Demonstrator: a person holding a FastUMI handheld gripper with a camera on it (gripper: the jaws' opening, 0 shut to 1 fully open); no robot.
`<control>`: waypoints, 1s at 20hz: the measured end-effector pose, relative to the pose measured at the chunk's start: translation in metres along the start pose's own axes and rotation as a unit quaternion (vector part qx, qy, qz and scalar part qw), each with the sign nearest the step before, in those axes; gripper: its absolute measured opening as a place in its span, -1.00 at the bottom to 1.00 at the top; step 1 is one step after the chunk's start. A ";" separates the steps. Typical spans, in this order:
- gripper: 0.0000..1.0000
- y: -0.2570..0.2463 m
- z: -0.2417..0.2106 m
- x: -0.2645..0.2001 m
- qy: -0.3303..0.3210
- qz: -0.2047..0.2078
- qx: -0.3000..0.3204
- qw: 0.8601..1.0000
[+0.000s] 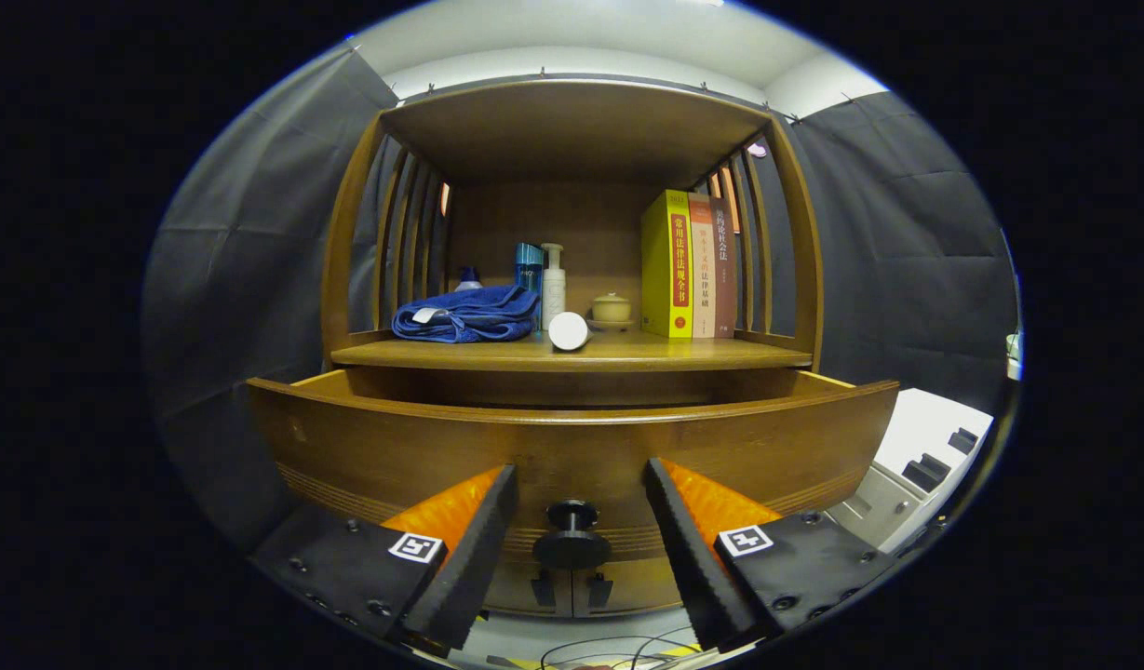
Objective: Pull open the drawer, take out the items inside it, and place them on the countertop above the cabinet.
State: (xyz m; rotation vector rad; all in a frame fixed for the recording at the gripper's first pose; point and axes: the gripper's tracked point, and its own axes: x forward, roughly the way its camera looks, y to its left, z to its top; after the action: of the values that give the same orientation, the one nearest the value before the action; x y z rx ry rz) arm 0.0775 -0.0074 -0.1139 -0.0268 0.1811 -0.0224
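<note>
The gripper (581, 549) sits low in front of a wooden cabinet, its two fingers spread wide and holding nothing. Between them, untouched by either, is the round dark knob (572, 535) of the drawer (572, 447). The drawer front stands forward of the cabinet body, so the drawer seems already pulled partly or fully open. From this low angle its inside is hidden behind the front panel, and what it holds cannot be told.

Above the drawer lies the worktop (627, 352), the open shelf where the items must end up. On it rest a folded blue towel (467, 314), a white tube (568, 331) lying on its side at the front edge, a pump bottle (553, 284), a small lidded pot (612, 308) and a row of upright books (688, 265).

The step in hand looks like reaching into the drawer. To do it well, the gripper should rise clear above the front panel first, then tip downward so the contents come into sight before closing on anything.
</note>
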 end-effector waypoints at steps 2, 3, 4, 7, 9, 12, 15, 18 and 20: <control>0.85 0.001 0.001 0.006 0.002 -0.001 0.001 1.000; 0.85 0.000 0.002 0.011 0.001 -0.001 0.001 1.000; 0.85 0.000 0.003 0.015 -0.001 -0.001 0.000 1.000; 0.85 0.000 0.005 0.031 0.000 -0.001 -0.001 1.000; 0.86 0.000 0.006 0.044 0.003 -0.002 0.004 1.000; 0.85 0.000 0.009 0.064 0.002 -0.002 0.005 1.000; 0.85 0.001 0.010 0.082 0.005 0.001 0.020 1.000; 0.86 0.001 0.012 0.097 0.006 0.001 0.020 1.000; 0.87 0.002 0.011 0.105 0.008 0.002 0.021 1.000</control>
State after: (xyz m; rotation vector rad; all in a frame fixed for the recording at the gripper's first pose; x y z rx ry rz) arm 0.1830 -0.0081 -0.1215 0.0157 0.1974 -0.0216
